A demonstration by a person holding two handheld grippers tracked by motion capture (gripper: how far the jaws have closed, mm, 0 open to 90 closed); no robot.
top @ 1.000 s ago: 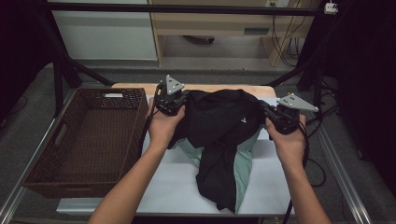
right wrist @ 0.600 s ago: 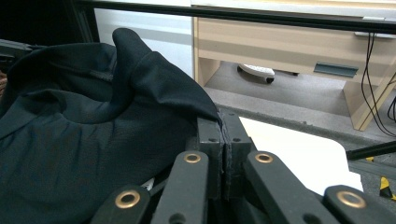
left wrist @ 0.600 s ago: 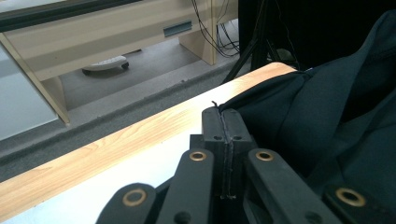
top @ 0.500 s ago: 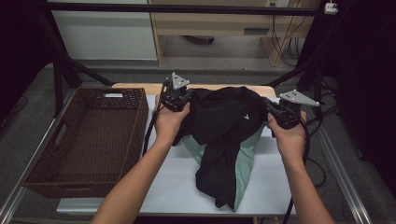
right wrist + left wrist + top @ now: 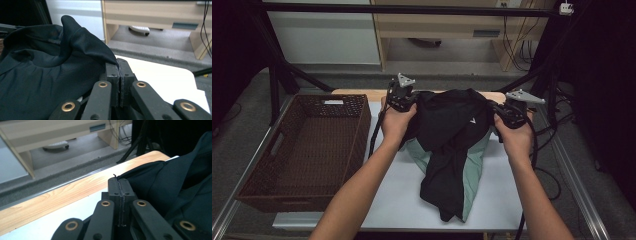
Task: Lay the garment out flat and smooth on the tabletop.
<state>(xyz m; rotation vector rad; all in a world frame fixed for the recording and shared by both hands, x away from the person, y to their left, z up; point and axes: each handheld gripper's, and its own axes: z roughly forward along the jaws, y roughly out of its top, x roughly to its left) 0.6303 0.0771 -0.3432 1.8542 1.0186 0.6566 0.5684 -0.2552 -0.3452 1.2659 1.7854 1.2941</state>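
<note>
Black garment (image 5: 452, 135), soft, crumpled, mint lining, pinched by left hand-held gripper (image 5: 408, 103) and right hand-held gripper (image 5: 501, 113)

The black garment (image 5: 451, 135) hangs stretched between the left gripper (image 5: 404, 102) and the right gripper (image 5: 504, 112), an edge pinched in each. Its pale green lining shows below, and the loose lower part trails toward the person, resting crumpled on the table.

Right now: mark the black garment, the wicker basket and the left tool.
black garment (image 5: 452, 125), high view, middle of the cloth.
wicker basket (image 5: 362, 117), high view, right wall.
left tool (image 5: 120, 185), left gripper view, tips clamped on the hem.
</note>
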